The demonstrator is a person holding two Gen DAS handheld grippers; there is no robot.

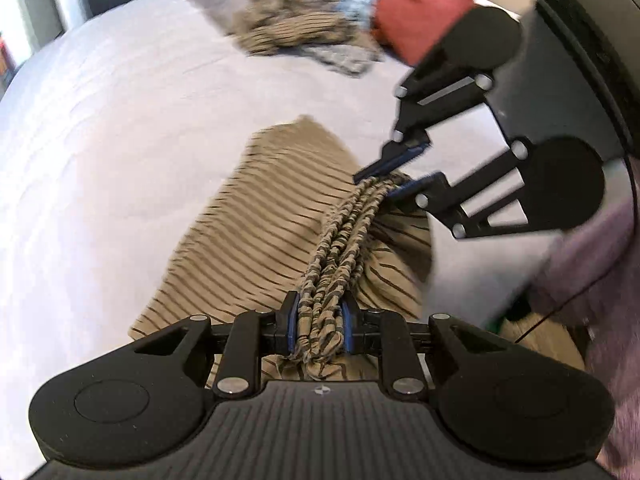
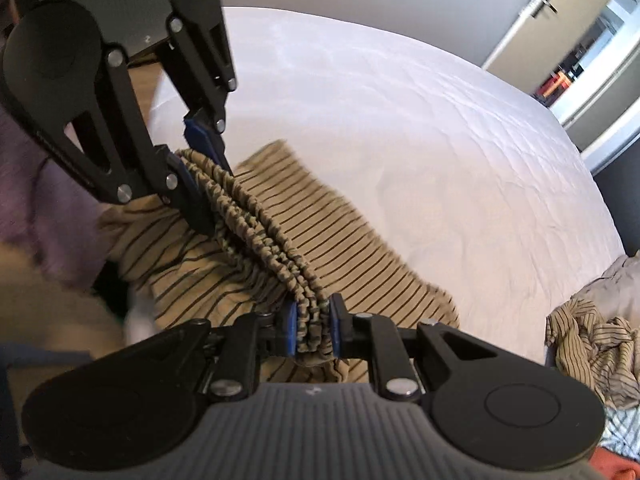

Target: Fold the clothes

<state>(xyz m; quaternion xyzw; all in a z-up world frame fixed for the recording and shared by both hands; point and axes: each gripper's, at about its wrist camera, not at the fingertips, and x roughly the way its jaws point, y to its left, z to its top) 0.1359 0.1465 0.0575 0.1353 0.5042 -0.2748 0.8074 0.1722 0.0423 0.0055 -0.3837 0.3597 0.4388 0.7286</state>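
Stretching between both jaws, the striped garment's (image 1: 280, 220) gathered waistband (image 1: 344, 240) is clamped.

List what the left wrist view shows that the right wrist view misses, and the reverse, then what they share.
Only the left wrist view: a red garment in the pile at the far end of the bed.

Only the right wrist view: a doorway behind the bed.

Both: the left gripper and right gripper, jaws shut on the striped garment's gathered waistband, stretched between them over the white sheet.
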